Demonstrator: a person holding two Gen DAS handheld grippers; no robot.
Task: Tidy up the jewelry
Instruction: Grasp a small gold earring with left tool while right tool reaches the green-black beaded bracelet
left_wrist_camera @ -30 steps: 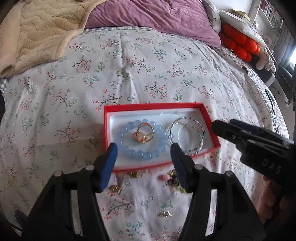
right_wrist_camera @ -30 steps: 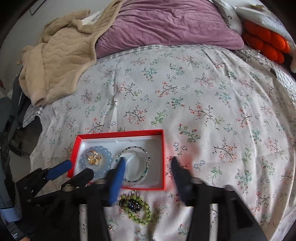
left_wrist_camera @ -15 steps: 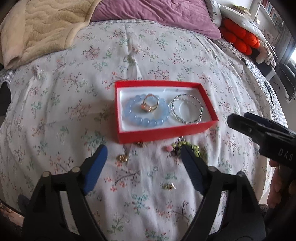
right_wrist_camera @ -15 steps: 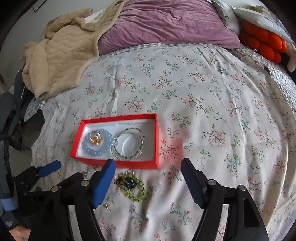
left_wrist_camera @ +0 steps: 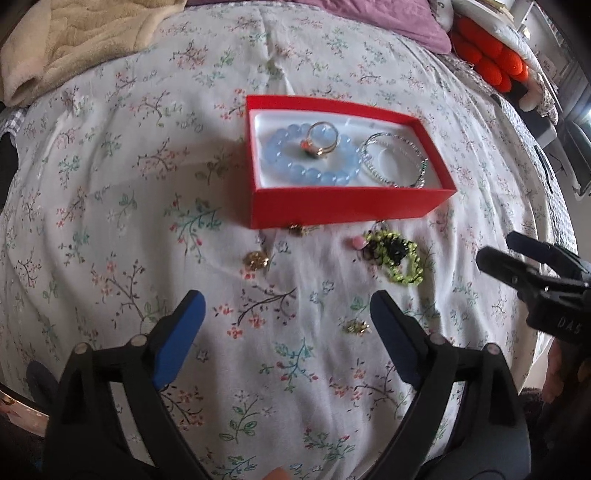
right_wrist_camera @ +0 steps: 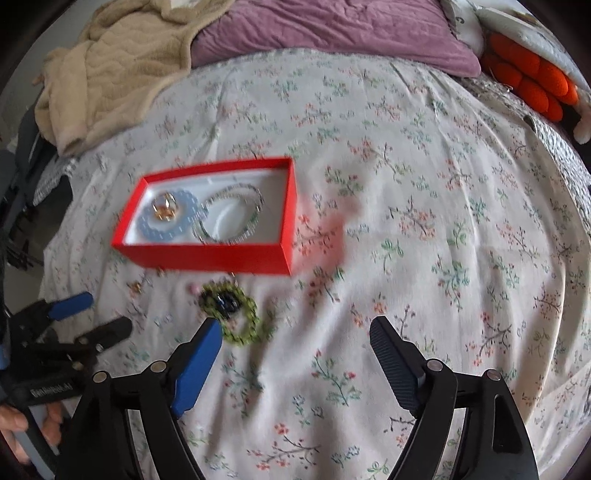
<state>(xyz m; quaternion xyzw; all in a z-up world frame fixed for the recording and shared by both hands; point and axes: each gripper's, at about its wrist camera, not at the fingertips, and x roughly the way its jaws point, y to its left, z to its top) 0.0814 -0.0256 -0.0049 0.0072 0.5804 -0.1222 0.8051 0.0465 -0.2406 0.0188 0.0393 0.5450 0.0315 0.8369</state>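
A red box (left_wrist_camera: 347,210) (right_wrist_camera: 207,254) lies on the floral bedspread. It holds a blue bead bracelet (left_wrist_camera: 295,171) with gold rings (left_wrist_camera: 323,138) on it and silver bangles (left_wrist_camera: 395,162). In front of the box lie a green and black bead bracelet (left_wrist_camera: 397,256) (right_wrist_camera: 236,314), a pink bead (left_wrist_camera: 357,242) and small gold pieces (left_wrist_camera: 256,260) (left_wrist_camera: 356,326). My left gripper (left_wrist_camera: 286,314) is open and empty, short of the box. My right gripper (right_wrist_camera: 295,339) is open and empty, right of the green bracelet.
A beige blanket (right_wrist_camera: 110,62) and a purple pillow (right_wrist_camera: 332,33) lie at the far end of the bed. An orange cushion (right_wrist_camera: 532,77) sits at the far right. The bed edge falls away at the left and right.
Both grippers have pulled back from the red box and opened wider. The loose jewelry in front of the box has come into full view.
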